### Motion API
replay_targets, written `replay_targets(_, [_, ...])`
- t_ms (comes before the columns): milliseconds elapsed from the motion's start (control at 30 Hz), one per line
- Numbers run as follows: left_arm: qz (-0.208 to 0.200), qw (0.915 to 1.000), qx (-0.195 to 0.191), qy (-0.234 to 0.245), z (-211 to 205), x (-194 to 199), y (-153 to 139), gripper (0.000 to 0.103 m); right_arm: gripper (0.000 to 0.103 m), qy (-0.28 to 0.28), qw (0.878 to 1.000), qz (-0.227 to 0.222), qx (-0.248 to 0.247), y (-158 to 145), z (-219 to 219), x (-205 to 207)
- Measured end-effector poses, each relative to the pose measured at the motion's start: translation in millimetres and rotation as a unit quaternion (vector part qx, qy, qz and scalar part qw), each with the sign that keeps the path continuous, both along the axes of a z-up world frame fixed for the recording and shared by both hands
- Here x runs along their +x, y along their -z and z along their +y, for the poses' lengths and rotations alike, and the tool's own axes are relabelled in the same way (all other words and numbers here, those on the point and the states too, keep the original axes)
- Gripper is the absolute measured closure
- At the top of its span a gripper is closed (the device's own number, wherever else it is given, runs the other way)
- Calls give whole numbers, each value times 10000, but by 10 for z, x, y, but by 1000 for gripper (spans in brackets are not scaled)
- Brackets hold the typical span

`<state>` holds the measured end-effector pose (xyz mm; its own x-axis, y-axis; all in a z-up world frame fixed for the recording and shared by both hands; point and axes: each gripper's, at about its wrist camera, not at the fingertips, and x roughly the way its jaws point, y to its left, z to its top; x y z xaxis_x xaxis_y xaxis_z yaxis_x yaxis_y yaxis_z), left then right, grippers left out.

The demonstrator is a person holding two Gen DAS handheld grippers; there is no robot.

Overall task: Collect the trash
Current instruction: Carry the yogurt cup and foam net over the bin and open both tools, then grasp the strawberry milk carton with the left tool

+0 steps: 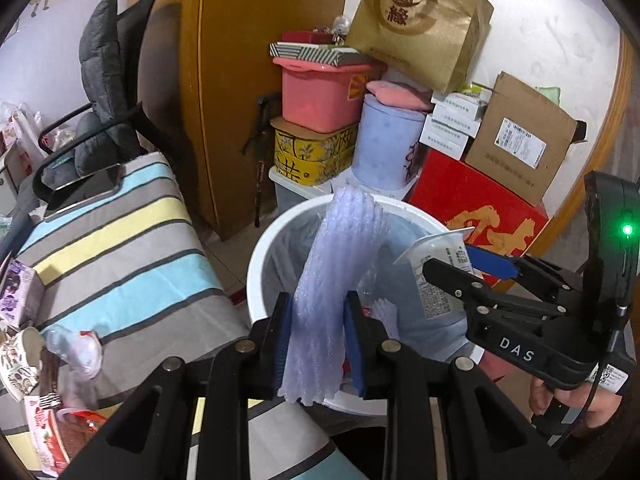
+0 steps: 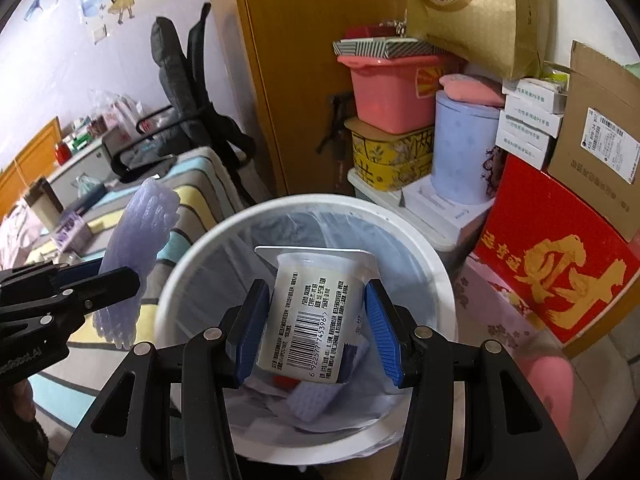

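A white round trash bin (image 2: 436,264) with a clear liner stands on the floor and holds paper scraps. My left gripper (image 1: 318,344) is shut on a pale purple foam net sleeve (image 1: 340,272) and holds it above the bin's left rim (image 1: 256,264); the sleeve also shows in the right wrist view (image 2: 132,248). My right gripper (image 2: 316,324) is shut on a white yogurt cup (image 2: 312,312) with a barcode, held over the bin's opening. The cup (image 1: 434,280) and the right gripper (image 1: 452,264) show in the left wrist view.
A striped bed (image 1: 120,264) lies left of the bin, with wrappers and a paper cup (image 1: 20,360) on it. Stacked boxes, a pink tub (image 1: 320,92), a red box (image 2: 560,264) and a wooden cabinet (image 2: 300,80) crowd behind the bin. A chair (image 1: 104,92) stands far left.
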<state>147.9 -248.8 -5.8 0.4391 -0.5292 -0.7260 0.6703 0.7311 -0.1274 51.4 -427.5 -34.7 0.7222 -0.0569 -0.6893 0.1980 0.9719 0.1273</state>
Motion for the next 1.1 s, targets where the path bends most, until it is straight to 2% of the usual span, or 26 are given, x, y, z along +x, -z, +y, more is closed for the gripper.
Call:
replay_targets(267, [76, 10000, 36, 0, -55, 23, 56, 72, 51, 69, 9997, 194, -91, 107, -63, 27])
replay_targets(400, [130, 9999, 41, -42, -28, 49, 78, 62, 49, 93, 9996, 206, -166, 121, -59, 35])
replay_targets(500, [116, 9999, 25, -83, 11, 53, 75, 49, 38, 142, 9996, 198, -130, 136, -79, 41])
replay_targets(533, [125, 9999, 7, -94, 29, 61, 73, 47, 38, 150, 9996, 184, -119, 135, -80, 38])
replay_targets(667, [112, 9998, -10, -189, 90, 77, 61, 47, 37, 159, 9997, 170, -124, 124, -62, 39])
replay_targets(800, [49, 9996, -66, -253, 167, 66, 21, 42, 37, 172, 9997, 128, -146, 99, -43, 31])
replay_targets(1100, [-134, 9986, -116, -490, 420, 21, -63, 36, 37, 215, 9997, -32, -105, 35, 43, -11])
